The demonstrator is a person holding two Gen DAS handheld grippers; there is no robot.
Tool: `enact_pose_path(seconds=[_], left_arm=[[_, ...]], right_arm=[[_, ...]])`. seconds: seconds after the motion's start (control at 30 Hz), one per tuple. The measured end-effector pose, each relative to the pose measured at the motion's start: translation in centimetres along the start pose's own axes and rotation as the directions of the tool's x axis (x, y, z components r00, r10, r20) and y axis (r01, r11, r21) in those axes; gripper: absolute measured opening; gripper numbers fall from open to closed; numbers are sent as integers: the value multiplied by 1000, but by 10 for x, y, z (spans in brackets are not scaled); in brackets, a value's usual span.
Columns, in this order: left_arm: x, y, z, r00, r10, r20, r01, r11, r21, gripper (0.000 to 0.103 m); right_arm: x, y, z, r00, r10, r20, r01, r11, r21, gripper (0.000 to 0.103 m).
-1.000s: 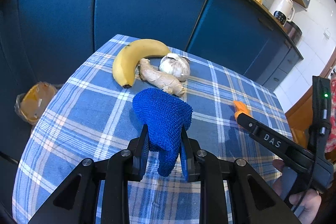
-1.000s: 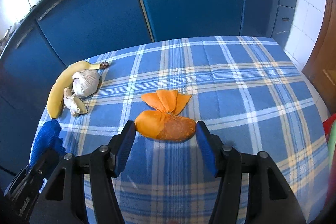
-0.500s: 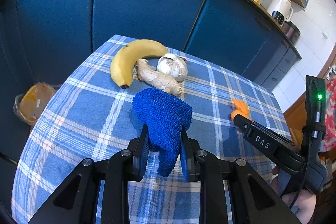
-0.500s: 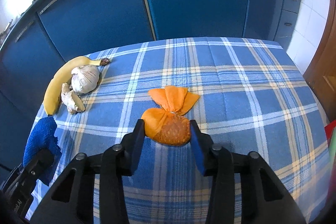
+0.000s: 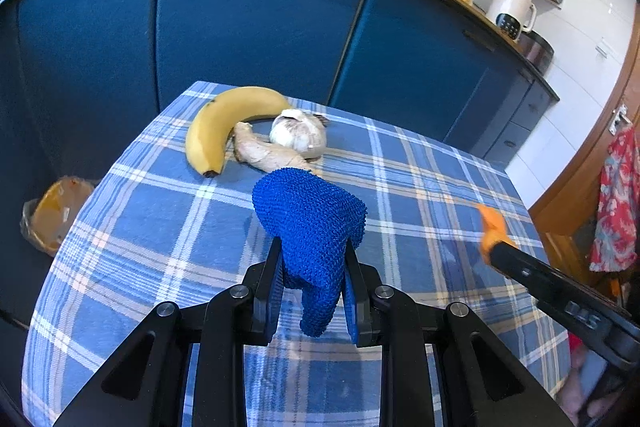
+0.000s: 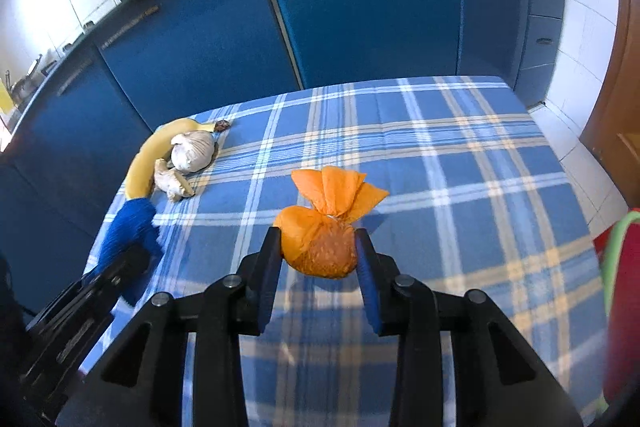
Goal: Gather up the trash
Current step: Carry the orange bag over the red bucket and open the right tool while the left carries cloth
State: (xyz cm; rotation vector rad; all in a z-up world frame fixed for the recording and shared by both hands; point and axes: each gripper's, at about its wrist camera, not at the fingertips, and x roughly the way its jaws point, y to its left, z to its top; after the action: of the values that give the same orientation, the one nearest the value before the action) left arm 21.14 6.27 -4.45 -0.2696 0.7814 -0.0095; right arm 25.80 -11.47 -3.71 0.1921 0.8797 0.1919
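Note:
My left gripper [image 5: 314,257] is shut on a blue knitted mesh cloth [image 5: 310,215], which bulges above the pads and hangs below them over the checked tablecloth [image 5: 160,227]. In the right wrist view my right gripper [image 6: 318,247] is shut on an orange tied bag [image 6: 334,193]; both pads press on its round lower part, and its knotted top fans out ahead. The bag hangs a little above the cloth, with its shadow beneath. The same bag [image 5: 490,223] shows at the right in the left wrist view, and the blue cloth [image 6: 128,223] shows at the left in the right wrist view.
A banana [image 5: 216,123], a ginger root [image 5: 268,151] and a garlic bulb [image 5: 298,135] lie together at the table's far left corner. A lined bin [image 5: 52,215] stands on the floor left of the table. Blue cabinets [image 5: 248,19] run behind. A red and green object [image 6: 624,307] sits at the right edge.
My right gripper closed its jaws onto the orange bag and raised it off the tablecloth. The left gripper kept its hold on the blue cloth and barely moved.

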Motion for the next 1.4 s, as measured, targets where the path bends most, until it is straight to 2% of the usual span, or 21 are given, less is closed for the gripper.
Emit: enact_pose_path(seconds=[0.33, 0.57, 0.83, 1.2, 1.4], left_arm=[[-19, -32, -5, 999, -29, 23, 27, 996, 86, 26], [-41, -67, -13, 995, -96, 16, 93, 985, 148, 26], [-63, -116, -31, 983, -182, -14, 180, 957, 229, 26], [-65, -177, -56, 959, -263, -103, 282, 909, 306, 26], [-62, -200, -68, 950, -280, -140, 312, 889, 335, 26]], right_arm=[[-70, -42, -26, 998, -28, 64, 23, 997, 68, 39], [-114, -82, -51, 992, -69, 106, 54, 988, 144, 39], [-156, -135, -82, 979, -153, 135, 115, 961, 253, 40], [-179, -200, -117, 958, -262, 116, 206, 911, 358, 42], [-178, -232, -132, 953, -289, 88, 228, 879, 420, 48]])
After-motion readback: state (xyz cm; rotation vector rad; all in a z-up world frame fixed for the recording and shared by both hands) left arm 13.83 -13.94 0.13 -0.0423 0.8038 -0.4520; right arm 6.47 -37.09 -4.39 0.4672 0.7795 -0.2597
